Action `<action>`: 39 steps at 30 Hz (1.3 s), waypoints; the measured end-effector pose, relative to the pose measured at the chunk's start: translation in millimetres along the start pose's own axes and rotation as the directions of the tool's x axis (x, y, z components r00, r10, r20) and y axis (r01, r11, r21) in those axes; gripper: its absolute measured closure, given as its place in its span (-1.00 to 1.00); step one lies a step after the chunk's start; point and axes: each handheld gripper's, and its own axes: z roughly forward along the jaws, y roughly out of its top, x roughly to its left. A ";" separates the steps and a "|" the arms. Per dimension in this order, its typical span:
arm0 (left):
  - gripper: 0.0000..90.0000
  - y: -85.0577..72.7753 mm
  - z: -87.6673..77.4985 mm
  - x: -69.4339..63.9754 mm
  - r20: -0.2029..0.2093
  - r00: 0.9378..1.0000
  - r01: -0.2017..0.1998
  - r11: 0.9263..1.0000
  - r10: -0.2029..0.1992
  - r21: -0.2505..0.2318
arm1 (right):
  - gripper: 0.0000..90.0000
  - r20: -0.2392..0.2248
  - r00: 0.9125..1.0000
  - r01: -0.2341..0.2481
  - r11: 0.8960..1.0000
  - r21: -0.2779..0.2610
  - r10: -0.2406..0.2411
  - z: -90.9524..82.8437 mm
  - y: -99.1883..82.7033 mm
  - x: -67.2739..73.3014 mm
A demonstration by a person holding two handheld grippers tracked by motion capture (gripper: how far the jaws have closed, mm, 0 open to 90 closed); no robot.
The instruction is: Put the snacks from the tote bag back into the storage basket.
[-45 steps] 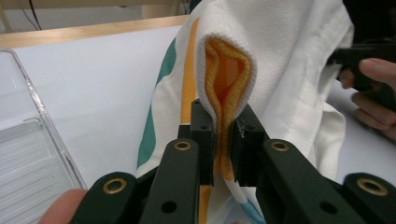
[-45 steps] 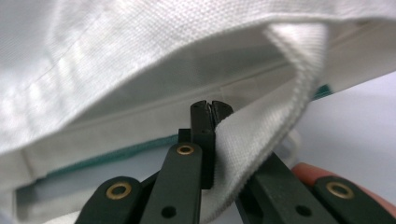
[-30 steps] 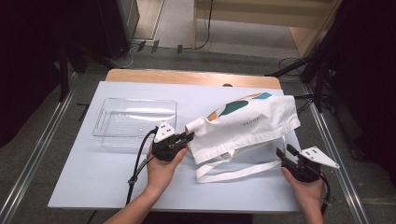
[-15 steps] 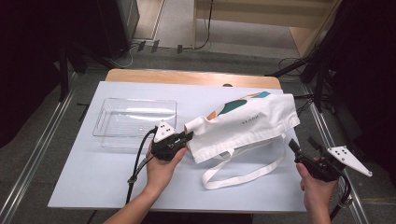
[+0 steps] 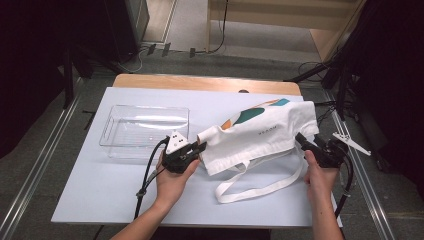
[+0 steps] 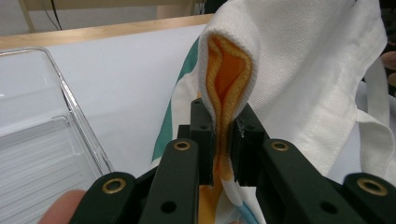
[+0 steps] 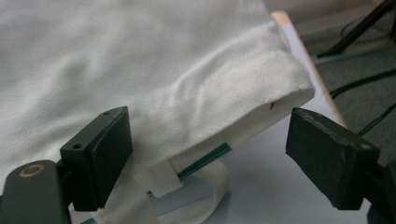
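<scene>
Tote bag (image 5: 260, 131) of white cloth, one in number, lies across the middle and right of the white table (image 5: 100, 200), its body running from the near left up to the far right corner. An orange and teal print shows on its far side, and a small line of lettering sits mid-panel. One long white strap (image 5: 260, 185) loops out from the bag toward the near edge; a second strap can be seen under the bag's corner in the right gripper view.

At the bag's left end, the left gripper (image 5: 199, 148) is clamped on a bunched fold of the cloth. In the left gripper view its two black jaws are drawn narrow with the fabric (image 6: 224, 93) pinched between the pads, the orange lining puckered open just above them. The left hand (image 5: 172, 175) holding it rests on the table, near the middle.

At the bag's right end, the right gripper (image 5: 306, 142) sits just beside the far-right corner. Its jaws have just been opening and now stand wide; in the right gripper view the bag's corner (image 7: 261, 84) lies between and beyond the two pads, which do not press on it. The right hand (image 5: 319, 172) holds it near the table's right edge.

One clear plastic tray (image 5: 145, 131) stands on the left of the table, just beside the left gripper and apart from the bag.
</scene>
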 end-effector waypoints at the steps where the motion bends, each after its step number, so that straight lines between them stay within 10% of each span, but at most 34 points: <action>1: 0.83 -0.3 0.1 -0.5 0.000 1.000 -0.002 1.000 0.002 -0.001 | -0.67 0.000 1.000 0.000 1.000 0.000 0.000 0.0 0.0 0.0; 14: 0.83 -1.5 -0.6 0.5 0.010 1.000 -0.011 1.000 0.011 0.002 | -0.42 -0.141 0.972 -0.171 0.978 0.122 0.188 36.8 -12.7 -13.9; 16: 0.83 -1.8 -0.4 1.9 0.013 1.000 -0.007 1.000 0.007 0.000 | -0.32 -0.230 0.942 -0.211 0.964 0.160 0.244 40.8 -10.7 -20.6; 17: 0.83 -1.9 -0.2 2.2 0.017 1.000 -0.003 1.000 0.003 -0.001 | -0.32 -0.230 0.942 -0.211 0.964 0.160 0.244 40.8 -10.7 -20.6; 18: 0.83 -2.1 -0.5 2.0 0.018 1.000 -0.007 1.000 0.008 -0.001 | -0.03 -0.281 0.918 -0.235 0.955 0.181 0.280 41.4 -10.4 -24.2; 19: 0.83 -2.1 -0.5 2.0 0.018 1.000 -0.007 1.000 0.008 -0.001 | -0.03 -0.281 0.918 -0.235 0.955 0.181 0.280 41.4 -10.4 -24.2; 20: 0.83 -2.2 -0.5 1.6 0.020 1.000 -0.008 1.000 0.008 -0.001 | 0.36 -0.328 0.907 -0.215 0.960 0.177 0.264 39.6 -10.4 -23.6; 23: 0.83 -2.1 -0.8 1.7 0.013 1.000 -0.009 1.000 0.009 0.000 | 0.68 -0.343 0.911 -0.181 0.970 0.164 0.228 37.6 -11.1 -20.1; 24: 0.83 -2.0 -0.8 2.7 0.018 1.000 0.003 1.000 -0.003 -0.003 | 0.95 -0.312 0.934 -0.136 0.982 0.133 0.172 35.2 -12.1 -16.0; 33: 0.84 0.4 0.6 5.9 0.023 0.999 0.027 1.000 -0.027 -0.005 | 1.00 -0.254 0.966 0.050 0.999 -0.004 -0.050 9.4 -18.1 1.5; 39: 0.87 10.8 9.4 4.9 0.014 0.999 0.032 0.999 -0.032 -0.014 | 1.00 -0.295 0.933 0.183 0.978 -0.099 -0.204 -23.0 -26.3 16.7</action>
